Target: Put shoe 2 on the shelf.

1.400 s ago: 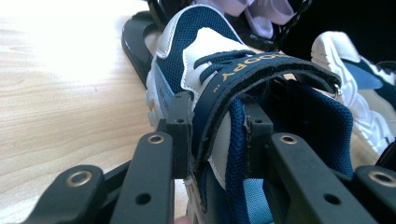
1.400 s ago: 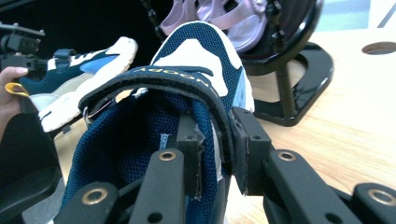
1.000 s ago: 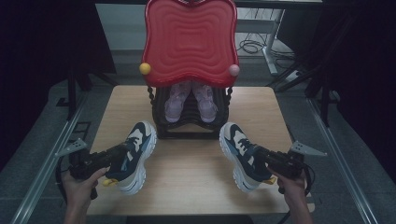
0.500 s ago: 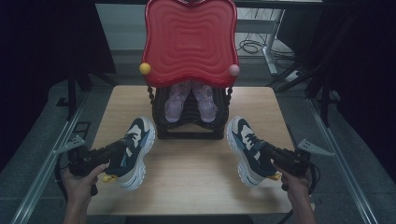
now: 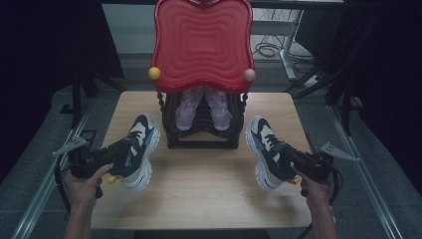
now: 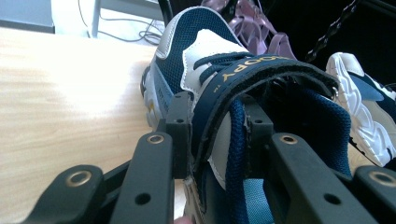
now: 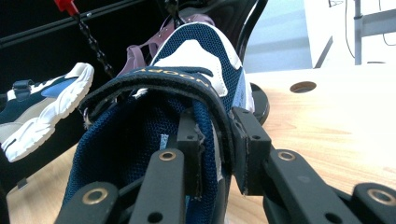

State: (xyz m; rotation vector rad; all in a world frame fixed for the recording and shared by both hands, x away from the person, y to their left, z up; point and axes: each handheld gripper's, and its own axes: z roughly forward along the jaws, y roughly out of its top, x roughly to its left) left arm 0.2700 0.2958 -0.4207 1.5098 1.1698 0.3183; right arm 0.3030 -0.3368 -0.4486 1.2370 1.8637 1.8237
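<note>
Two navy, white and light-blue sneakers with strap closures stand on the wooden table (image 5: 199, 194), toes toward the rack. In the high view my left gripper (image 5: 118, 152) is shut on the left sneaker (image 5: 142, 142), and my right gripper (image 5: 293, 160) is shut on the right sneaker (image 5: 263, 149). In the left gripper view the jaws of my left gripper (image 6: 217, 140) clamp the strap and collar of the left sneaker (image 6: 205, 51). In the right gripper view my right gripper (image 7: 217, 140) pinches the collar edge of the right sneaker (image 7: 196, 51).
A black shoe rack (image 5: 201, 134) with a red wavy top (image 5: 201, 40) stands at the table's far middle, with a pair of pink sandals (image 5: 201, 107) inside. Each gripper view shows the other sneaker (image 6: 364, 107) (image 7: 42, 102) off to the side. Dark floor surrounds the table.
Both sneakers, held in the grippers, have moved forward across the table toward the rack. The right one has also shifted slightly to the right.
</note>
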